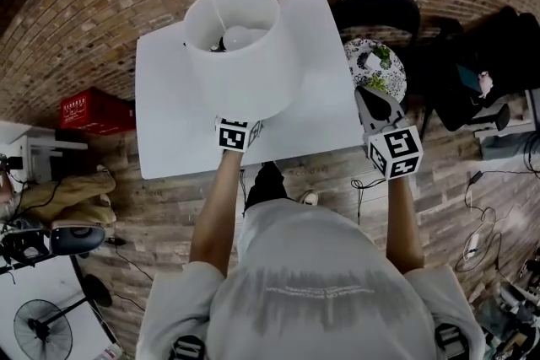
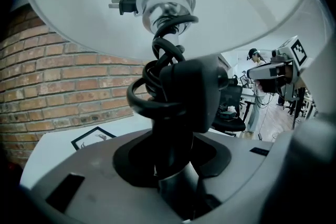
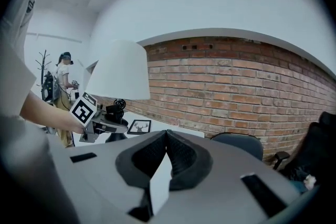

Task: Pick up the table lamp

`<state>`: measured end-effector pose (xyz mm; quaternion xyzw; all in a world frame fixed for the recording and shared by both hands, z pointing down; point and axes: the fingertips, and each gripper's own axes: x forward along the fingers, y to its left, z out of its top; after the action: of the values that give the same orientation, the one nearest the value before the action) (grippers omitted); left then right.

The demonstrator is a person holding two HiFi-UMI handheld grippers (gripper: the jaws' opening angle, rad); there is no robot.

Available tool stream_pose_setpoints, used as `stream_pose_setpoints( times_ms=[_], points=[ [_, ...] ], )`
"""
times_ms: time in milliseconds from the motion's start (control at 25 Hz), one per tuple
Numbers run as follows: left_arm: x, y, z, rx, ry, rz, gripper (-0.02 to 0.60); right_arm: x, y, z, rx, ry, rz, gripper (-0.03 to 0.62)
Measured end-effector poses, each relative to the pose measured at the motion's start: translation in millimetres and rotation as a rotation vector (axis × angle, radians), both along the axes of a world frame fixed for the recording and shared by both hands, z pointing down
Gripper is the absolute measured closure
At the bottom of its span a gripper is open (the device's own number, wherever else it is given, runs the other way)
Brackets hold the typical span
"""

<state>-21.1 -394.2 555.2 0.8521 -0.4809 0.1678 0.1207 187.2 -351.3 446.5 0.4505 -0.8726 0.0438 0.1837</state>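
Note:
The table lamp's white shade fills the middle of the head view, over the white table; its bulb shows inside. In the left gripper view my left gripper is shut on the lamp's dark stem, which has a black cord coiled round it and a plug up by the socket. Only the left marker cube shows under the shade from above. My right gripper is off to the right of the lamp, shut and empty. It sees the lamp at its left.
A framed deer picture lies on the table behind the lamp. A black chair and a round patterned stand sit right of the table. A red crate and a fan are on the left. A brick wall runs behind.

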Motion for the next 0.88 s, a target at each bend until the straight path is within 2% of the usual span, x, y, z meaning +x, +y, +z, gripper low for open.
stream_pose_setpoints(
  times_ms=[160,360,600,880],
  points=[
    [-11,6,-14,-0.007,-0.016,-0.013,0.445,-12,-3,-15,0.027,-0.018,-0.019,0.592],
    [-19,10,-40,0.029,-0.024,-0.019,0.445,-26,-4,-33,0.060,-0.026,-0.044,0.592],
    [-21,14,-57,0.043,0.000,-0.013,0.443,-36,-10,-58,0.117,-0.019,-0.060,0.592],
    [-36,12,-103,0.126,-0.019,-0.014,0.445,-47,-16,-86,0.168,-0.009,-0.065,0.592]
  ],
)
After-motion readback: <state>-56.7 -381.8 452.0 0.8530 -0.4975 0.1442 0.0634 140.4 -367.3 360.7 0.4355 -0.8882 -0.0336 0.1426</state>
